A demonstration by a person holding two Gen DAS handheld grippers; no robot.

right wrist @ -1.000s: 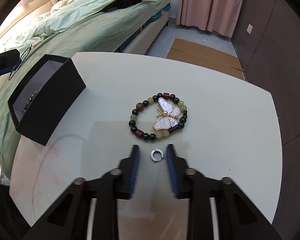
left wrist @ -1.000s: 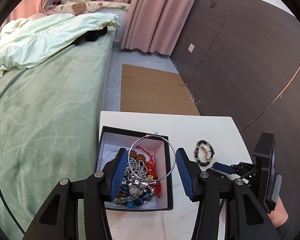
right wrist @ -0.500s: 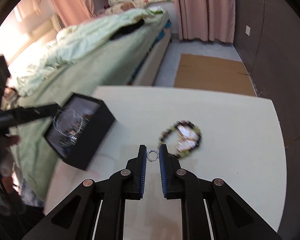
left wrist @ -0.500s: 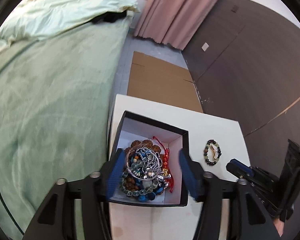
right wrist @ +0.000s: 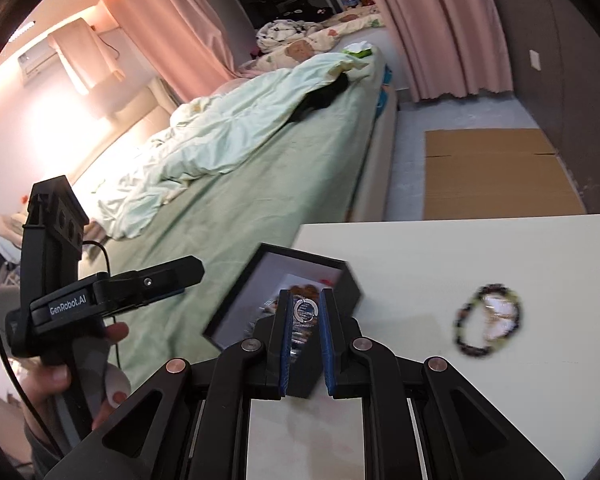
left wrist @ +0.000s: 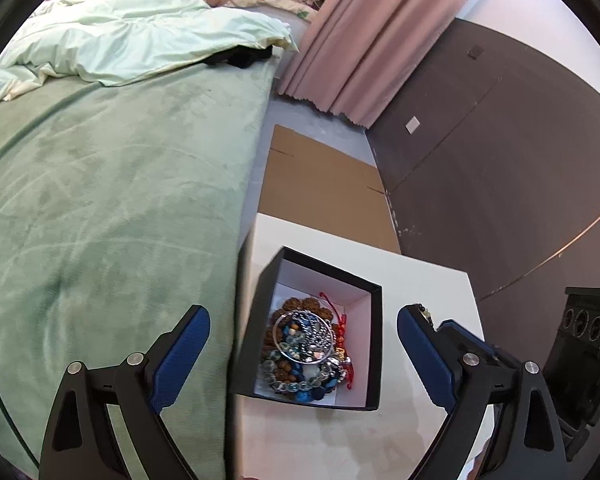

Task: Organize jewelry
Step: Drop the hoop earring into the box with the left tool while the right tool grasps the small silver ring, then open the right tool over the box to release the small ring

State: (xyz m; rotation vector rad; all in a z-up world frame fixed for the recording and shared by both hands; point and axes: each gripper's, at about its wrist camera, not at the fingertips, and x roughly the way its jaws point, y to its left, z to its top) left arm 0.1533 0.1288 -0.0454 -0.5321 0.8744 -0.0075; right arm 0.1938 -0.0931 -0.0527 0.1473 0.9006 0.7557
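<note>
**Ring pinched above the box**

The right gripper's (right wrist: 305, 312) fingers clamp a small silver ring (right wrist: 305, 309) over the black jewelry box (left wrist: 374, 344) (already heaped with beads). The left gripper's (left wrist: 302, 354) fingers stand wide apart. A beaded bracelet (right wrist: 488, 320) lies on the bench (right wrist: 440, 248).

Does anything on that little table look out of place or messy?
One piece: the beaded bracelet with the pale butterfly charm lies loose on the white table, outside the black box where the other jewelry is heaped in a tangle. The right claw holds a small silver ring over that box. Nothing looks spilled or broken.
</note>
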